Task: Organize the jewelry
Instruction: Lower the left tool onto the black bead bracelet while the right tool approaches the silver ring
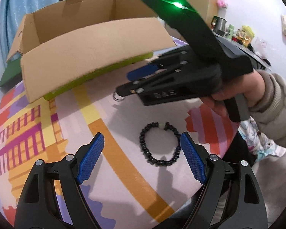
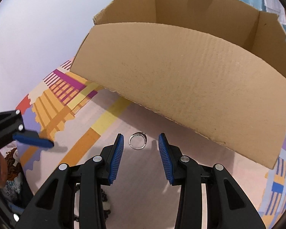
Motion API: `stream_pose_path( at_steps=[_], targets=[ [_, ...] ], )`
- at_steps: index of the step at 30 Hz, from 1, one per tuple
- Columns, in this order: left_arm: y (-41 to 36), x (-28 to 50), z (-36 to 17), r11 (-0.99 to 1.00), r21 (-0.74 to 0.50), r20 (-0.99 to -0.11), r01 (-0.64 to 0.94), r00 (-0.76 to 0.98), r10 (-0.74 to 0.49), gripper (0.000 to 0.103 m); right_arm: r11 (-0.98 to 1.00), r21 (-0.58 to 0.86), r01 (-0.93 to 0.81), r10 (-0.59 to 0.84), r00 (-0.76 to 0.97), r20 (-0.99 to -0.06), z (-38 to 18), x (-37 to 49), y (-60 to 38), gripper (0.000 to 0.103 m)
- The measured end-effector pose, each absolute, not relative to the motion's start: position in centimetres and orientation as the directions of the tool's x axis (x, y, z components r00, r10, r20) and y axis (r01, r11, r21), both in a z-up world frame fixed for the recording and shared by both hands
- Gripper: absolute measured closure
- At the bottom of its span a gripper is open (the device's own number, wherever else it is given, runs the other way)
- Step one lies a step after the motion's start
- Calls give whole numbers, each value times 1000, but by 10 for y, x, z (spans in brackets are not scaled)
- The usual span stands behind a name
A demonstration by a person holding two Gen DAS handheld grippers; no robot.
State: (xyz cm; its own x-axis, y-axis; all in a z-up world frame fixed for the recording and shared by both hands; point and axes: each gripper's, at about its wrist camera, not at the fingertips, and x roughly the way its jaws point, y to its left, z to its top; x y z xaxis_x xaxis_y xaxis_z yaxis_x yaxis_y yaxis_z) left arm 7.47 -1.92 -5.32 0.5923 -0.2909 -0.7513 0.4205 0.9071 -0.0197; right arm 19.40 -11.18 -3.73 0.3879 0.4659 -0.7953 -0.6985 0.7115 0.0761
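A black bead bracelet [image 1: 143, 145] with one pale bead lies flat on the patterned tablecloth [image 1: 97, 103]. My left gripper [image 1: 142, 135] hovers over it, open wide, and its right pad is just beside the bracelet's right edge. A thin silver ring [image 2: 138, 141] lies on the cloth just ahead of my right gripper [image 2: 141, 135]. That gripper's blue pads stand apart on either side of the ring and do not touch it. In the left wrist view a hand holds the right gripper [image 1: 129, 84] tilted down over the ring [image 1: 117, 96].
A large open cardboard box [image 2: 181, 95] stands right behind the ring, its front flap leaning out over the cloth. A green base [image 1: 97, 77] shows under the box. One blue finger [image 2: 34, 141] of the left gripper enters at the left. Cluttered shelf [image 1: 238, 34] at far right.
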Motion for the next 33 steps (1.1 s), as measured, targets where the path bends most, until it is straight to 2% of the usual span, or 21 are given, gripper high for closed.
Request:
stream_pose_path(
  at_steps=[11,15,33],
  targets=[
    [-40,76,-74,889,-13,-769,458,564,-302,24,687,36,-725,437,374,-818,-46,197,-99,65],
    [-45,76,-77,896,43,-761,442,596,-257,24,683,26,-730,425,368,-827,-49,199,-94,65],
    [-54,82,-95,890,44,-773,453,581,-257,24,682,7,-731,418,382,-825,-53,196,-94,65]
  ],
)
